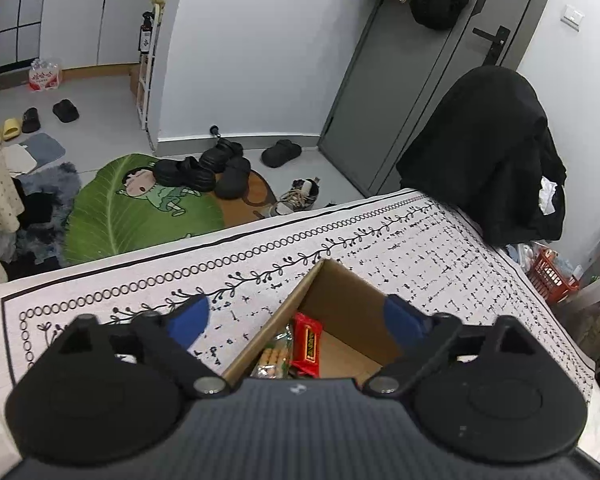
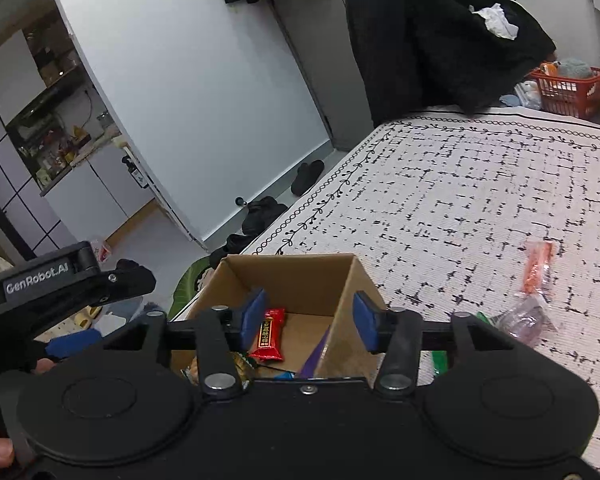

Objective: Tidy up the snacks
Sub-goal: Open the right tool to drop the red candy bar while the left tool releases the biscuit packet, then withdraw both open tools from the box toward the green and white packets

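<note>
A brown corrugated cardboard box point(image 1: 340, 304) stands open on a tabletop point(image 1: 440, 248) covered with a woven white cloth point(image 2: 480, 200) printed with black dashes and a vine border. Inside the box lie a glossy red rectangular snack bar point(image 2: 269, 334), a clear packet of small round biscuits point(image 1: 274, 354) and a purple wrapper point(image 2: 314, 356) leaning against the right wall.

The left hand-held gripper point(image 1: 296, 320), of matte black plastic with blue padded tips, hangs over the box's near left wall; its jaws stand wide apart and grip nothing. One tip is over the cloth, the other over the box.

The right hand-held gripper point(image 2: 308, 318) is partly open and empty, its 2 blue pads straddling the box's right wall without touching it.

On the cloth to the right of the box lie more snacks: a crinkled orange packet point(image 2: 538, 266), a clear plastic pouch point(image 2: 528, 320) just below it, and a green wrapper point(image 2: 440, 360) beside the gripper.

A dark fabric coat point(image 1: 484, 152) is draped over a chair at the far edge.
</note>
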Available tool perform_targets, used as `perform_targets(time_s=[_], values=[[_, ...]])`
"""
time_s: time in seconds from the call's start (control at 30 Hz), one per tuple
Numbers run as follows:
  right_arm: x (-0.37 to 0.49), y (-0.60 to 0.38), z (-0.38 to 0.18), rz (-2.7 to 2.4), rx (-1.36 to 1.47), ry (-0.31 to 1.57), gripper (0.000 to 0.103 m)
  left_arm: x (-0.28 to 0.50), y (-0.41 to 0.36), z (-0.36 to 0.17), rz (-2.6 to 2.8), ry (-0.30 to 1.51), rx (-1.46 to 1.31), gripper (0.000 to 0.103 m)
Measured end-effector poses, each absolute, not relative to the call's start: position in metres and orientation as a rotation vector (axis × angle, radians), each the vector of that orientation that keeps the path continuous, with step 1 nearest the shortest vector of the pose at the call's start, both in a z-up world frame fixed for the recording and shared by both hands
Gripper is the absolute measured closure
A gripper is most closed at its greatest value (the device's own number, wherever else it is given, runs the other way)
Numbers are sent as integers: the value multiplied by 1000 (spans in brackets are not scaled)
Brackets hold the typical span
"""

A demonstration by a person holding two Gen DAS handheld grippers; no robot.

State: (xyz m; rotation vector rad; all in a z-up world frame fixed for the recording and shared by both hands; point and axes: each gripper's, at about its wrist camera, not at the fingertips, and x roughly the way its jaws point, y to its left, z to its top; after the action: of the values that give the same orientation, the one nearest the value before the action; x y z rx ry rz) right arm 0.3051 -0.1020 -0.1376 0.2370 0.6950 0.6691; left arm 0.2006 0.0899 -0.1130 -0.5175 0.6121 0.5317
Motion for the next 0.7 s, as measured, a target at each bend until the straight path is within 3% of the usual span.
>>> perform_targets(time_s=[0.1, 0.7], values=[[306, -112, -136, 665, 243, 701, 47, 197, 86, -113, 533, 617, -522, 0], [312, -192, -126, 575, 289, 704, 25, 199, 15, -94, 412, 640, -518, 0]])
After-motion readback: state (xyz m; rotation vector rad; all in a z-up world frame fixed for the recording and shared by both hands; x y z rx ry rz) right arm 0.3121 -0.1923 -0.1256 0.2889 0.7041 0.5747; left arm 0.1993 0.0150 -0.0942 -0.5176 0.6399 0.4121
